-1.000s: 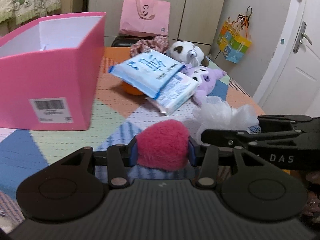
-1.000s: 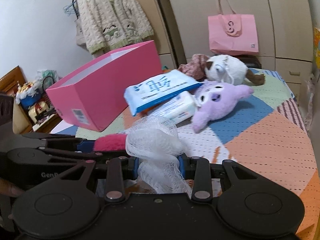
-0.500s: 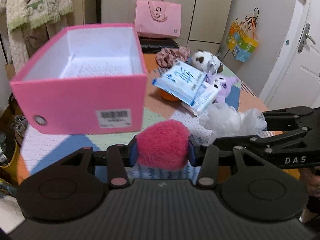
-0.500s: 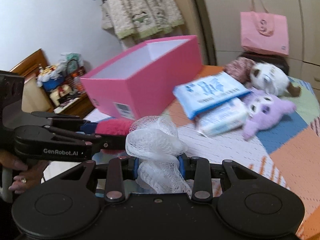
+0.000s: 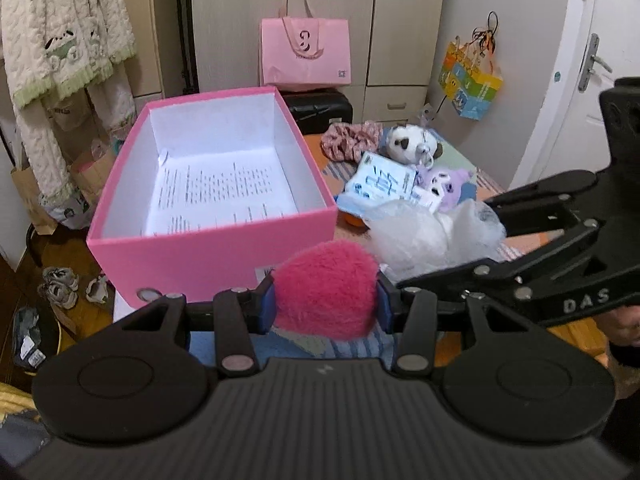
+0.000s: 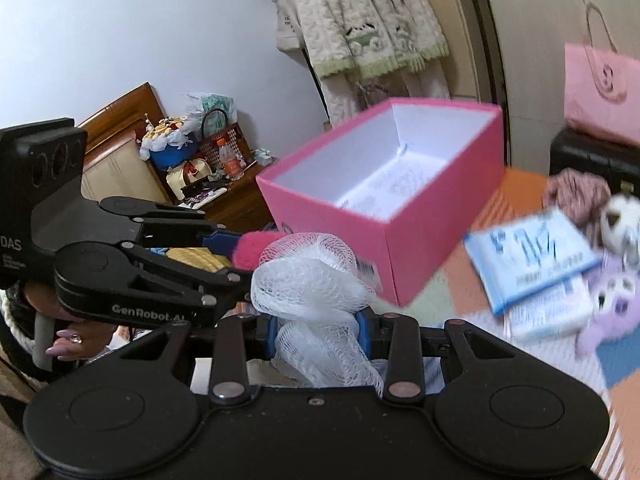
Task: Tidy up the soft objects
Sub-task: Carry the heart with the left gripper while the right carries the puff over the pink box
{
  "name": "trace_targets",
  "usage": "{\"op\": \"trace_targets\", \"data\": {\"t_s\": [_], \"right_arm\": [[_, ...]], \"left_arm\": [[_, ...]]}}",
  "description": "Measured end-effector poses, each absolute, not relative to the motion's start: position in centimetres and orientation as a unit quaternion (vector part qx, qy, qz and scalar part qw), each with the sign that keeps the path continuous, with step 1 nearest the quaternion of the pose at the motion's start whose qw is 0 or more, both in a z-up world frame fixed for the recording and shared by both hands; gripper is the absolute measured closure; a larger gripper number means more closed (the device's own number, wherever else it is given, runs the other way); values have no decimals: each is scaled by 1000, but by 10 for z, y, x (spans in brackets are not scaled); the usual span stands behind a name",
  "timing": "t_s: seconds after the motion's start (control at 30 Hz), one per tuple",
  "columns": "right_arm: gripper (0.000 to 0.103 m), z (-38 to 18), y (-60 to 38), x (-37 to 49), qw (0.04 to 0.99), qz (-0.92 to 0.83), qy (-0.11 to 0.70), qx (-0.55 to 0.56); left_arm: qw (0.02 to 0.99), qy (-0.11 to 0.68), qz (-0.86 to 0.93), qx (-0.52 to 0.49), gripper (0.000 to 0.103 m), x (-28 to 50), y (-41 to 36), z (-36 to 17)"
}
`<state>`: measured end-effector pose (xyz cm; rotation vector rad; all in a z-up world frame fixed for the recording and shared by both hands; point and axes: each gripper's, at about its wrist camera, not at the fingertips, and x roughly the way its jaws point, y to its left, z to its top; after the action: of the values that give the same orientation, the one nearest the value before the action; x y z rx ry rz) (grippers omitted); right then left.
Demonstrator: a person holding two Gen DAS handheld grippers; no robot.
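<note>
Flanking pink box (image 5: 208,256) — plush toys (image 5: 444,184), tissue packs (image 5: 380,178).

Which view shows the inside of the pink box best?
Left wrist: it looks down into the pink box, showing a printed sheet on its floor. Right wrist shows the box blurred, interior mostly hidden.

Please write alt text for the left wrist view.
The left gripper holds a fluffy pink plush ball before an open pink cardboard box. To its right, the right gripper grips a white mesh bath sponge.
</note>
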<state>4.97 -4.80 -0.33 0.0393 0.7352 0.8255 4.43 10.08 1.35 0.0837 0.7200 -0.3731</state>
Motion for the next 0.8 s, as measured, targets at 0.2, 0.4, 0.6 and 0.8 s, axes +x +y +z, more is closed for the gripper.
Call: {"op": "trace_targets", "data": {"t_s": [0.2, 0.4, 0.6, 0.8], "right_arm": [[62, 24, -28, 64, 861, 389, 326, -20], [62, 41, -12, 88, 874, 378, 302, -52], [62, 50, 12, 128, 872, 367, 304, -110], [62, 35, 34, 189, 845, 365, 352, -169]], "left_arm": [[929, 323, -176, 46, 57, 57, 116, 33], [931, 317, -175, 38, 57, 93, 132, 48], [919, 348, -182, 40, 57, 150, 143, 40], [905, 390, -166, 32, 56, 202, 152, 16]]}}
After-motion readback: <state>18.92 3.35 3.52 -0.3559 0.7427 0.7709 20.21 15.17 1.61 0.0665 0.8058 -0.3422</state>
